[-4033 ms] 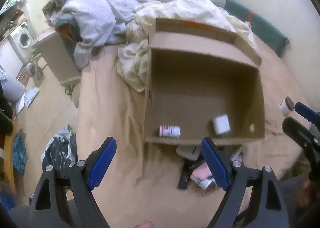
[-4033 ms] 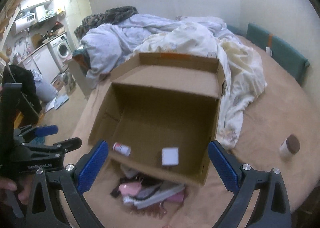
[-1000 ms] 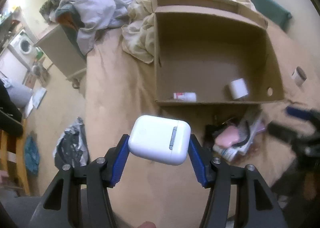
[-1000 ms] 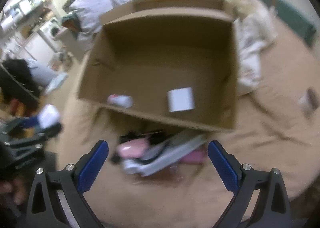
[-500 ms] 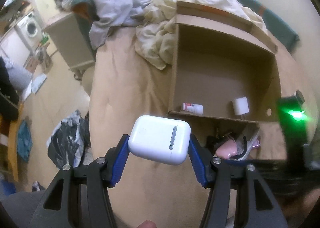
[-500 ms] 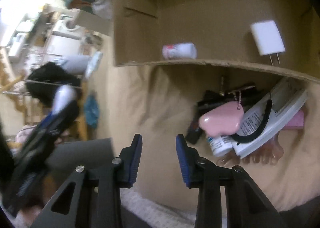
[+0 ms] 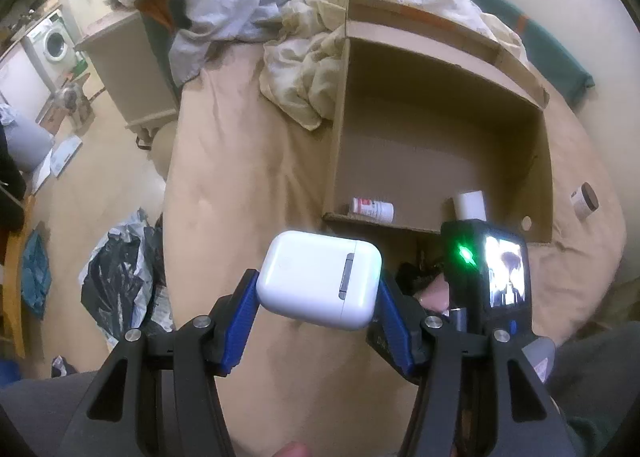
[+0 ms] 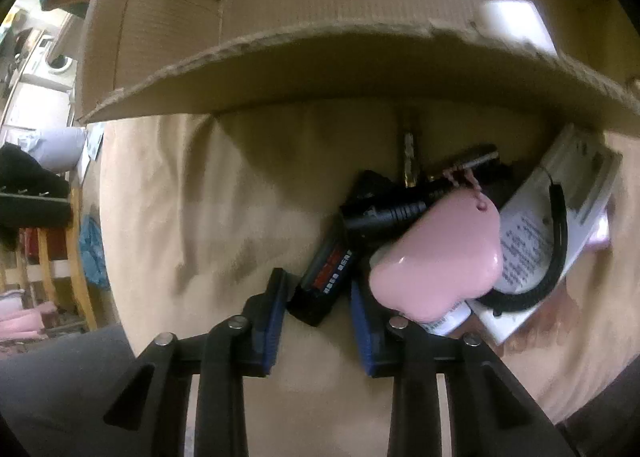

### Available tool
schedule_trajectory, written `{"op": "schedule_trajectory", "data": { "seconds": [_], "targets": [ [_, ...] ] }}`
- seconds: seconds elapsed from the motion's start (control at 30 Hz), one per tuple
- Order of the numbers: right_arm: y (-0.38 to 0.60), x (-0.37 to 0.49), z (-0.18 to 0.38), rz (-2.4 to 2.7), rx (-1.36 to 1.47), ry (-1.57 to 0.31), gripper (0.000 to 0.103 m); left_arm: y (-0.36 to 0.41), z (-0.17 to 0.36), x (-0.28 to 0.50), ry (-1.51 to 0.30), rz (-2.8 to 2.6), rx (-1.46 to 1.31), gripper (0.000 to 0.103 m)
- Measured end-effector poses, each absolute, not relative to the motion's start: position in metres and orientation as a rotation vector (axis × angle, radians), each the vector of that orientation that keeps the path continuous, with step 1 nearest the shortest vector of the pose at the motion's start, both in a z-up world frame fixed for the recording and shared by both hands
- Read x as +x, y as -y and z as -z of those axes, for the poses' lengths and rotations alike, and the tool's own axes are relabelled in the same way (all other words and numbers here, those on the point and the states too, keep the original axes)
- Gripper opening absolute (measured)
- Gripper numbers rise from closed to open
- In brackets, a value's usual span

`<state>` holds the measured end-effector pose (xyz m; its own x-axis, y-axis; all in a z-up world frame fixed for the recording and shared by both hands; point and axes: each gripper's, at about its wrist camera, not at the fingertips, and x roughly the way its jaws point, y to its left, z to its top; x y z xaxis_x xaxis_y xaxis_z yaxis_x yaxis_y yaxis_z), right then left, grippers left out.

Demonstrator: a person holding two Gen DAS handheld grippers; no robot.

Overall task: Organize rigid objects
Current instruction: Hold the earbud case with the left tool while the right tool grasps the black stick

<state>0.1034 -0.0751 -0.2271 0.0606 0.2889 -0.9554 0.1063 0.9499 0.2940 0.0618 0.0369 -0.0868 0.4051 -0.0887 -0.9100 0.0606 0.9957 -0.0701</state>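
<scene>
Claw pads of the left claw (image 7: 318,311) are clamped on a white rounded plastic earbud case (image 7: 319,278), held above the tan bed (image 7: 240,185) near its front edge. The right claw (image 8: 316,311) hangs low over the bed, its jaws closing around the end of a small black rectangular item with red and white print (image 8: 328,277); whether the pads press on it yet cannot be told. Touching that item on its right lies a glossy pink heart-shaped keychain (image 8: 440,261), with a black cable plug (image 8: 384,213) and a white printed booklet (image 8: 532,241) in the same pile. Beyond the pile stands an open brown cardboard box (image 7: 436,161) mid-bed, holding a small white bottle with a red label (image 7: 372,209) by its near wall and a white square charger (image 7: 470,204). Farther off, rumpled cream and grey bedding (image 7: 304,69) lies at the head of the bed.
</scene>
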Motion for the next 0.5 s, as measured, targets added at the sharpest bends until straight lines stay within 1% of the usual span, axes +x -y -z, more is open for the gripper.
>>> {"op": "schedule_trajectory", "data": {
  "seconds": [0.07,0.13,0.37,0.5],
  "targets": [
    [0.072,0.105,0.225,-0.168,0.3,-1.504,0.023,-0.037,0.088,0.062,-1.155,0.092,-0.027,0.054],
    [0.073,0.1,0.221,-0.208,0.293,-1.51,0.021,-0.037,0.089,0.062,-1.157,0.089,-0.028,0.054],
    [0.081,0.055,0.217,-0.37,0.218,-1.606,0.021,-0.033,0.092,0.063,-1.169,0.094,-0.016,0.054],
    [0.084,0.046,0.217,-0.368,0.184,-1.611,0.02,-0.029,0.097,0.062,-1.179,0.095,0.004,0.054]
  ]
}}
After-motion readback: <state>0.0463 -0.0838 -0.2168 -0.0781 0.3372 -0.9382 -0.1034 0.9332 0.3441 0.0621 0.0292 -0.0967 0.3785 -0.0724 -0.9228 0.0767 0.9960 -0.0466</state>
